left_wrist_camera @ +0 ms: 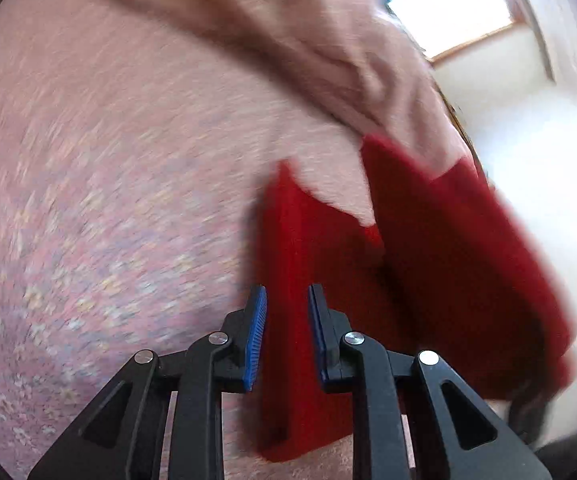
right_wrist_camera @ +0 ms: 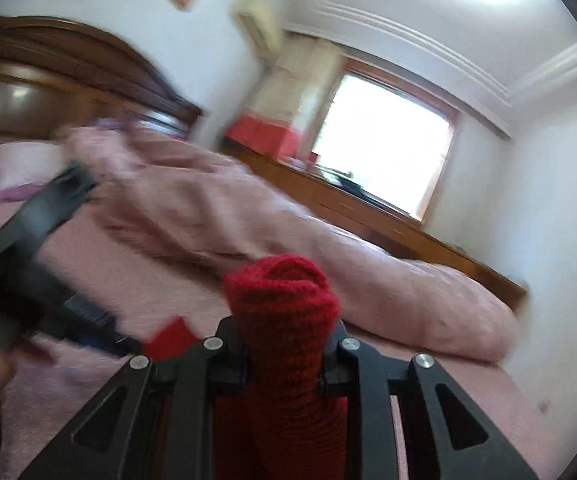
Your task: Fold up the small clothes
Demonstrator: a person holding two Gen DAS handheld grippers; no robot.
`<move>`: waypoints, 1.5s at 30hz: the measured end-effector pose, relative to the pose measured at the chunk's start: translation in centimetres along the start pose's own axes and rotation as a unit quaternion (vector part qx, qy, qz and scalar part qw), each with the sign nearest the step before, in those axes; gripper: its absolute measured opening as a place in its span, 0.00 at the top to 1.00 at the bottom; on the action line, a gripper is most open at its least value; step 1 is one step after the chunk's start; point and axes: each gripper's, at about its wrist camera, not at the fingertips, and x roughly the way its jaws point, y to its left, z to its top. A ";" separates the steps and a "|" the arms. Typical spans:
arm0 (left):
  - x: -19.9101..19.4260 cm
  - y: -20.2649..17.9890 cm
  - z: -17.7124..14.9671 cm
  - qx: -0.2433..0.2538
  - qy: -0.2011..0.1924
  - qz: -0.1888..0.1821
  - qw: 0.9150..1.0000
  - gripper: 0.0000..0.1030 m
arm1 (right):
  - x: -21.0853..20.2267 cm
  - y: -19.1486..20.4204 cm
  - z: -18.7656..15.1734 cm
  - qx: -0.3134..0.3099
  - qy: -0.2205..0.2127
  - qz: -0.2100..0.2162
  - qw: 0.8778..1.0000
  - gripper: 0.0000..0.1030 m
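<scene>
A red knitted garment (left_wrist_camera: 440, 248) hangs in folds over the pink bedspread (left_wrist_camera: 108, 168). In the left wrist view one red fold runs down between the blue pads (left_wrist_camera: 257, 336) of my left gripper (left_wrist_camera: 287, 320), whose jaws stand a little apart around it. In the right wrist view my right gripper (right_wrist_camera: 286, 344) is shut on a bunched end of the red garment (right_wrist_camera: 284, 300), which sticks up between the fingers. The left gripper shows blurred at the left of the right wrist view (right_wrist_camera: 48, 216).
A rumpled pink duvet (right_wrist_camera: 248, 216) lies across the bed. A dark wooden headboard (right_wrist_camera: 68, 76) is at the left, a low wooden cabinet (right_wrist_camera: 368, 208) runs under a bright window (right_wrist_camera: 384, 144). White walls stand to the right.
</scene>
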 end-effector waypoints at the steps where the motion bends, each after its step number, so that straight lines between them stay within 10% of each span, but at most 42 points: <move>1: 0.4 1.0 -0.2 -0.023 0.015 -0.013 1.000 0.86 | 0.5 1.6 -0.8 -0.022 0.009 0.023 0.999 0.77; 7: 2.5 2.6 -1.1 -0.053 0.069 -0.028 0.996 0.86 | 1.9 5.2 -4.7 -0.049 0.068 0.096 0.992 0.71; 10: 0.5 1.8 -0.7 -0.037 0.055 -0.023 0.998 0.86 | 2.0 5.0 -4.0 -0.053 0.085 0.117 0.988 0.48; 17: -4.7 -1.8 -2.3 0.005 0.039 -0.077 0.996 0.39 | -3.9 1.3 -3.8 -0.013 0.059 0.098 0.993 0.26; 22: -4.0 -3.5 -3.8 0.045 0.076 -0.101 0.991 0.29 | -6.7 -1.8 -7.6 0.002 0.069 0.034 0.997 0.19; 33: 2.5 -5.6 -1.3 0.016 0.066 -0.111 0.992 0.30 | -3.9 -8.1 -12.6 0.105 0.147 0.043 0.983 0.19; 38: 3.8 -7.7 -0.3 0.035 0.030 -0.099 0.994 0.75 | -1.8 -6.2 -12.2 0.050 0.147 0.038 0.987 0.19; 45: 0.3 -10.6 -0.2 0.101 -0.024 -0.180 0.978 0.80 | 0.9 -5.3 -12.4 0.028 0.191 0.004 0.981 0.19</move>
